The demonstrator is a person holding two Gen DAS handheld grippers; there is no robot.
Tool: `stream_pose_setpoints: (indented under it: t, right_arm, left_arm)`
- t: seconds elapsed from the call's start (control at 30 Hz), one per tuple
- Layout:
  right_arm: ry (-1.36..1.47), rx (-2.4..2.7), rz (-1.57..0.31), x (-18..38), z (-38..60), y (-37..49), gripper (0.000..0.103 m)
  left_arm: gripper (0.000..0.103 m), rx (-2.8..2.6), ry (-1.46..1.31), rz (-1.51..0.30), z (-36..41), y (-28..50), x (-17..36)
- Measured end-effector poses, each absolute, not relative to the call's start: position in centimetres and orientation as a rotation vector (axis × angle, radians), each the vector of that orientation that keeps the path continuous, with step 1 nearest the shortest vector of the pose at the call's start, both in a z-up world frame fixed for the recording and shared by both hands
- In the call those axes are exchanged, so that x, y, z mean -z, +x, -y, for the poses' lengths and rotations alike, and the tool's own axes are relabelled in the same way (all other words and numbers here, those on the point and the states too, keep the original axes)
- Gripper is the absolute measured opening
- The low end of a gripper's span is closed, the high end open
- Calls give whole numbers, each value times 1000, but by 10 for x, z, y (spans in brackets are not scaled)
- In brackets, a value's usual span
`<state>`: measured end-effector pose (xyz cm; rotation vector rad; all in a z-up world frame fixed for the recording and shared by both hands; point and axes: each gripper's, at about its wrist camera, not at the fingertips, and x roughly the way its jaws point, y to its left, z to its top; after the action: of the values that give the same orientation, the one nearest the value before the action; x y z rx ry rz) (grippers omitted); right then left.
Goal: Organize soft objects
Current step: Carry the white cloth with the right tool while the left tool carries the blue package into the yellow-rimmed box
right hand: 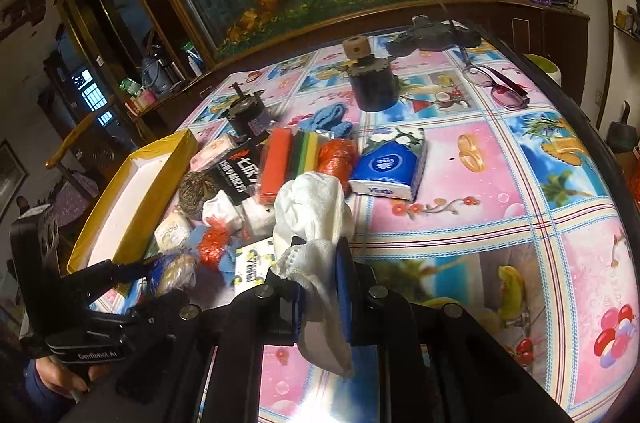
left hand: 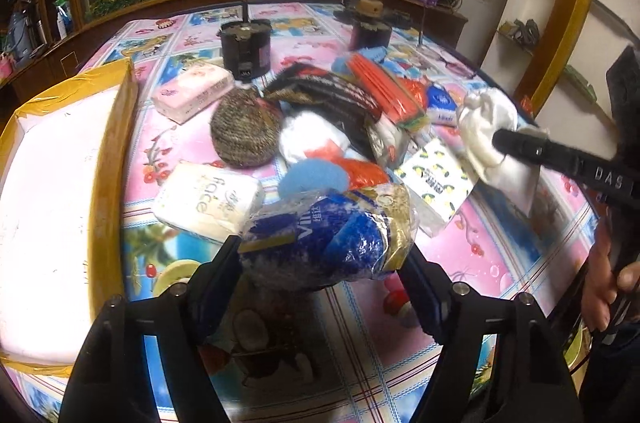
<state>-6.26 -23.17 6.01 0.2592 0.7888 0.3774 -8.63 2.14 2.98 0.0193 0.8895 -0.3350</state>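
My left gripper [left hand: 320, 255] is shut on a blue and gold plastic-wrapped soft pack [left hand: 332, 231] and holds it above the table, near the pile. It also shows in the right wrist view [right hand: 172, 271]. My right gripper [right hand: 320, 255] is shut on a white cloth [right hand: 312, 211], held above the table; the cloth also shows in the left wrist view [left hand: 488, 131]. A pile of soft goods lies mid-table: a brown knitted ball [left hand: 244, 131], a white "face" tissue pack [left hand: 208, 203], a blue Vinda tissue pack [right hand: 388, 167], an orange sponge pack [right hand: 276, 163].
A yellow-edged box with a white inside [left hand: 52, 207] stands left of the pile. Two black cylinders [left hand: 245, 51] [right hand: 374, 87] stand at the back of the table. Glasses [right hand: 500, 83] lie at the back right. The table's right side has patterned cloth [right hand: 520, 203].
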Motion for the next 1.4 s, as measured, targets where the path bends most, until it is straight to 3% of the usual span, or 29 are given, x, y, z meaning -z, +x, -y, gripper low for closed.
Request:
stream_pose_setpoints:
  t: [0.5, 0.97, 1.4]
  right_arm:
    - [215, -550, -828, -79, 159, -56, 15]
    - [104, -742, -853, -125, 21, -18, 15]
    - [154, -690, -930, -107, -81, 95, 16]
  left_arm:
    - [76, 165, -106, -774, -123, -86, -76]
    - [76, -42, -110, -766, -237, -62, -107]
    - [76, -91, -182, -884, -267, 27, -69]
